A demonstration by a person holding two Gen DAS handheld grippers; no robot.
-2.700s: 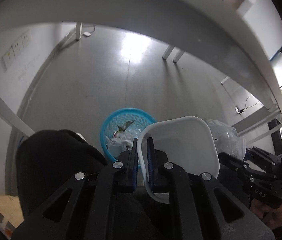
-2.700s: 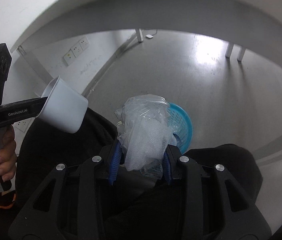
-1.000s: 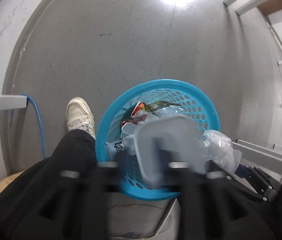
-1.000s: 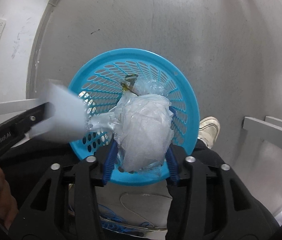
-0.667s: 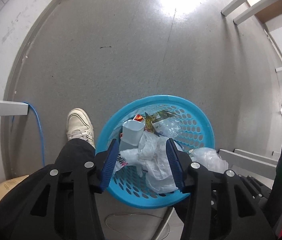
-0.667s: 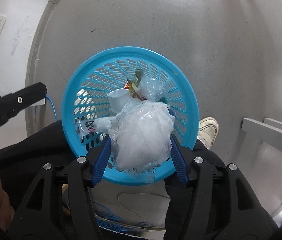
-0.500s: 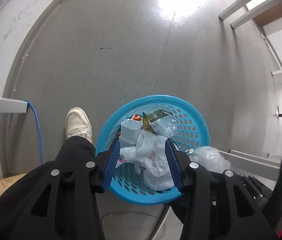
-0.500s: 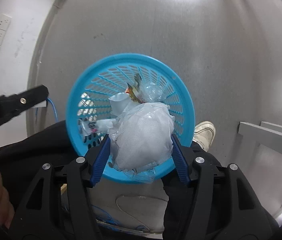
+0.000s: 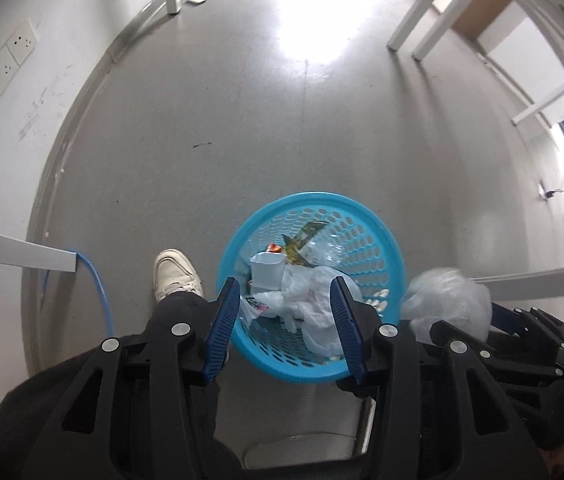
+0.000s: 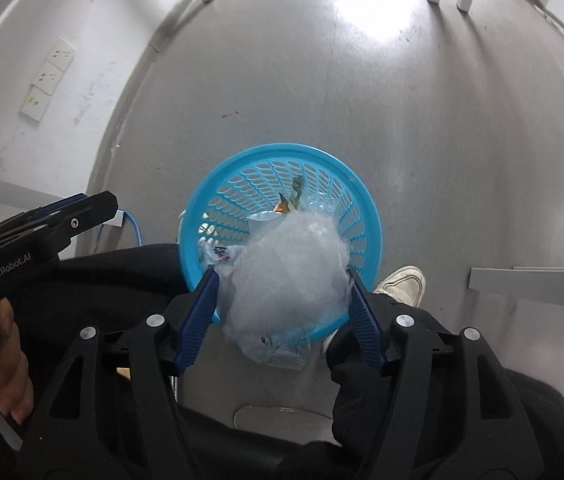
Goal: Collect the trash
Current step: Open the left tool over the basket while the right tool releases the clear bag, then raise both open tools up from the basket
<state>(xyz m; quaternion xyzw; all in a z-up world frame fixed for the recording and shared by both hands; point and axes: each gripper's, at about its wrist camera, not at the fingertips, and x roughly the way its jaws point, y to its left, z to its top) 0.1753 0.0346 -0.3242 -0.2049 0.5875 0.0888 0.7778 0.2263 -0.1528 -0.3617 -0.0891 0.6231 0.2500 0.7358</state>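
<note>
Cup (image 9: 266, 271) visible from left wrist, bag (image 10: 285, 280) hiding it from right

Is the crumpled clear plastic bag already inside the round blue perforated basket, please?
Not yet. The crumpled clear plastic bag sits between the opening right gripper's blue pads, above the round blue perforated basket.

Grey speckled floor (image 9: 242, 128) with bright glare, white wall (image 9: 22, 92) with sockets (image 9: 0, 66), white table legs (image 9: 421, 28)

Both tongs point steeply down: left tongs (image 9: 283, 328) agape, right tongs (image 10: 283, 314) opening.
</note>
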